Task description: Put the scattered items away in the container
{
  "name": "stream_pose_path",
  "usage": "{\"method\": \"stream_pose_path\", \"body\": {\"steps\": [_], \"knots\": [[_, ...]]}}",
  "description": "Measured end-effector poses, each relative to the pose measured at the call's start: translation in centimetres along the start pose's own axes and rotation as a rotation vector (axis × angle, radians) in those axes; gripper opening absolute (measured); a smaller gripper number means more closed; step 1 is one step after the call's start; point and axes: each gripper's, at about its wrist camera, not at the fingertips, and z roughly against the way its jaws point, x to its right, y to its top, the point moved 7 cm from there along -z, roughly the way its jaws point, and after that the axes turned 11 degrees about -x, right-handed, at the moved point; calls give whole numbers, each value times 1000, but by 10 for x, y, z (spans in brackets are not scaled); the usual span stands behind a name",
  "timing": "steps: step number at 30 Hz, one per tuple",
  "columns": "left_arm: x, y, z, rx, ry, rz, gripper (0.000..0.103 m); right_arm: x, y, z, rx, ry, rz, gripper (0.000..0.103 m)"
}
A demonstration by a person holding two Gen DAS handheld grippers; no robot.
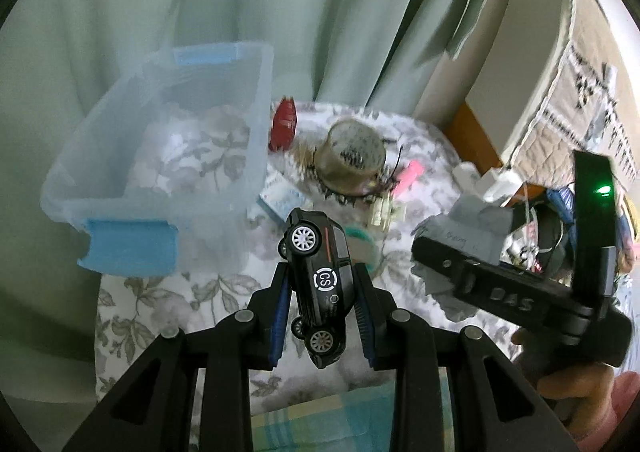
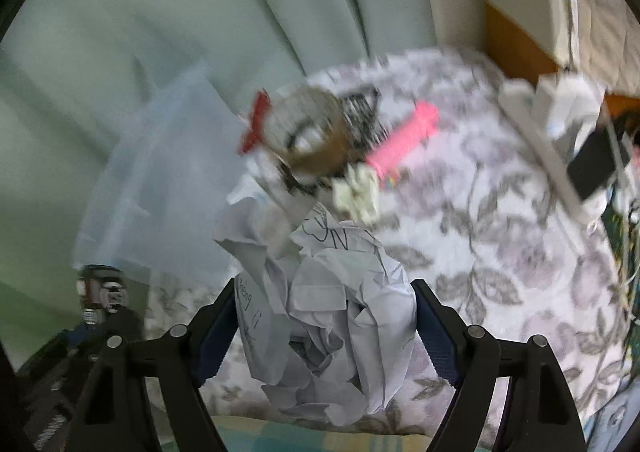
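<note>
Black toy car (image 1: 320, 288), stiff and smooth, is pinched across its body in the narrow left tongs (image 1: 322, 312), container (image 1: 160, 156) ahead-left. Right tongs (image 2: 324, 328), wide, squeeze crumpled paper (image 2: 328, 316): light, soft, easily held mid-ball.

The bin (image 1: 160, 156) sits at the bed's (image 1: 168, 300) left edge; the tape roll (image 1: 354, 156) lies right of it; the comb (image 2: 404, 140) right again.
</note>
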Motion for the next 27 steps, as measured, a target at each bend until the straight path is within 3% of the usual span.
{"method": "stream_pose_path", "body": {"steps": [6, 13, 21, 27], "knots": [[-13, 20, 40, 114, 0, 9, 31, -52, 21, 47, 138, 41, 100, 84], [-62, 43, 73, 220, 34, 113, 31, -125, 38, 88, 227, 83, 251, 85], [-114, 47, 72, 235, 47, 234, 31, -183, 47, 67, 186, 114, 377, 85], [-142, 60, 64, 244, 46, 277, 31, -204, 55, 39, 138, 113, 427, 85]]}}
